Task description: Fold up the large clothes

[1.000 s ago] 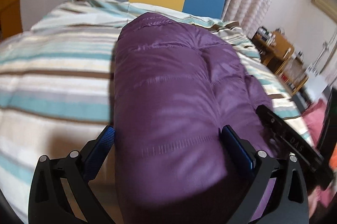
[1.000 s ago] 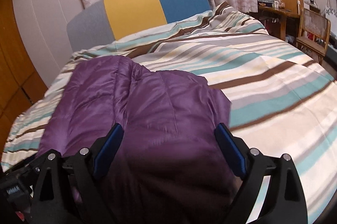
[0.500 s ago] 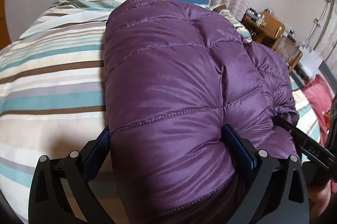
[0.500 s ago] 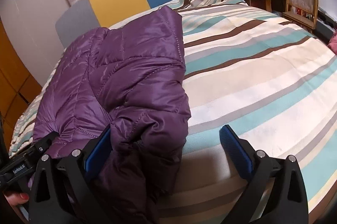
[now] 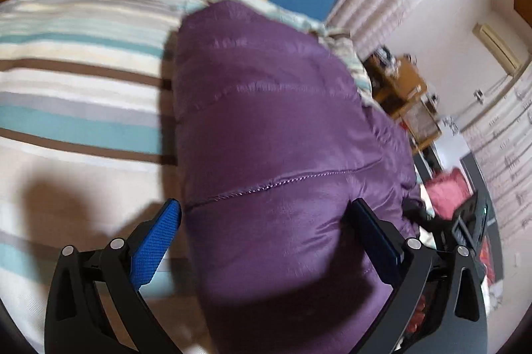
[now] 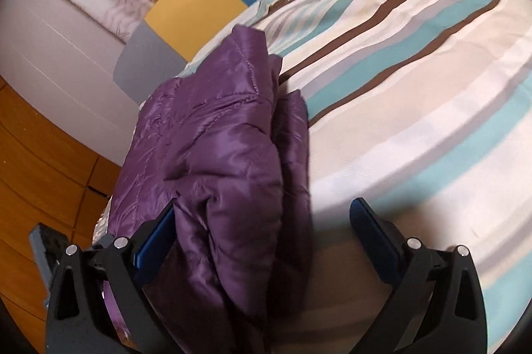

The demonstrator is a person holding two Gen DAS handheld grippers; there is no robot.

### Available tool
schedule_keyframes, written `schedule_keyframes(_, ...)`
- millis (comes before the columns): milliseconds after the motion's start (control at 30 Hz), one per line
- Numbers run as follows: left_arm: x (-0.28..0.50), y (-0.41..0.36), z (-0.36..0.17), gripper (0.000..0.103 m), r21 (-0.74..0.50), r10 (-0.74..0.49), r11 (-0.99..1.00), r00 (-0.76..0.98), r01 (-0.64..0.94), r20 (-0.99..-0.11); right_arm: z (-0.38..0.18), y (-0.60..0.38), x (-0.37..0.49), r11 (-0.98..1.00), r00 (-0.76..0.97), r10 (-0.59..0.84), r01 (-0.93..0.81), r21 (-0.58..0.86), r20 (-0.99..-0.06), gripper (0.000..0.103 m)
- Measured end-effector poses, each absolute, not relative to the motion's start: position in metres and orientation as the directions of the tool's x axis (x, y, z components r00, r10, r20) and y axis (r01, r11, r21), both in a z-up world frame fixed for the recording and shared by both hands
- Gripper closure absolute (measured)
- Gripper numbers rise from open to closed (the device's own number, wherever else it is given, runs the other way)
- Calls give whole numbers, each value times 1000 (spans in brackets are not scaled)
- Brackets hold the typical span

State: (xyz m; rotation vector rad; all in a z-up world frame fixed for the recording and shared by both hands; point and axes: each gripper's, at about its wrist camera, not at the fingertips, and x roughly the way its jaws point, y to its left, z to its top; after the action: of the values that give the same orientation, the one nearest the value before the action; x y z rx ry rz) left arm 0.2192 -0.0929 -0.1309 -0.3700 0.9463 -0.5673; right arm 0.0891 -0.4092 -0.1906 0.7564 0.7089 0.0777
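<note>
We see the purple puffer jacket [image 5: 276, 154] lying bunched on the striped bed [image 6: 415, 71]. Our left hand-held gripper [image 5: 264, 221] straddles the jacket, jaws wide; the right hand-held gripper [image 6: 262, 221], just opened wide, grips nothing. No writing is legible.

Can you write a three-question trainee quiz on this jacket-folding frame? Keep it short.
1. True or false: the purple jacket lies on a plain white sheet.
2. In the right wrist view, the right gripper stands: A) open, cloth by one finger only; B) clamped on the headboard; C) shut on nothing.
3. Fill in: in the left wrist view, the jacket bulk sits between the fingers of the ___ gripper.

Key:
1. False; the bedspread is striped in teal, brown and cream.
2. A; its jaws have just been opening, and the far finger is over bare bedspread.
3. left
</note>
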Motion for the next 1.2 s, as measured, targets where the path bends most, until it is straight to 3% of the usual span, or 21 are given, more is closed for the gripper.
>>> schedule_keyframes(100, 223, -97, -136, 3, -539, -615, 788, 425, 297, -664, -188, -400, 104, 747, 744, 353, 141, 649, -567, 5)
schedule_keyframes(267, 222, -112, -137, 4, -480, -590, 806, 407, 346, -697, -189, -385, 122, 732, 722, 423, 84, 676, -548, 29)
schedule_keyframes(400, 214, -117, -121, 23, -417, -561, 825, 463, 382, -686, -189, -384, 118, 699, 741, 437, 76, 711, -509, 35)
schedule_keyframes(467, 211, -120, -114, 31, -377, -547, 832, 493, 406, -676, -181, -374, 112, 726, 758, 427, 37, 687, -492, 36)
schedule_keyframes(633, 202, -105, -98, 38, -334, -536, 841, 571, 425, -622, -163, -347, 109, 749, 765, 454, -49, 661, -457, 36)
schedule_keyframes(800, 195, -69, -94, 39, -311, -498, 866, 625, 391, -601, -162, -311, 128, 717, 731, 528, -110, 689, -433, 38)
schedule_keyframes(1200, 191, 36, -102, 39, -336, -334, 929, 737, 153, -587, -145, -188, 204, 756, 630, 613, -293, 585, -477, 38)
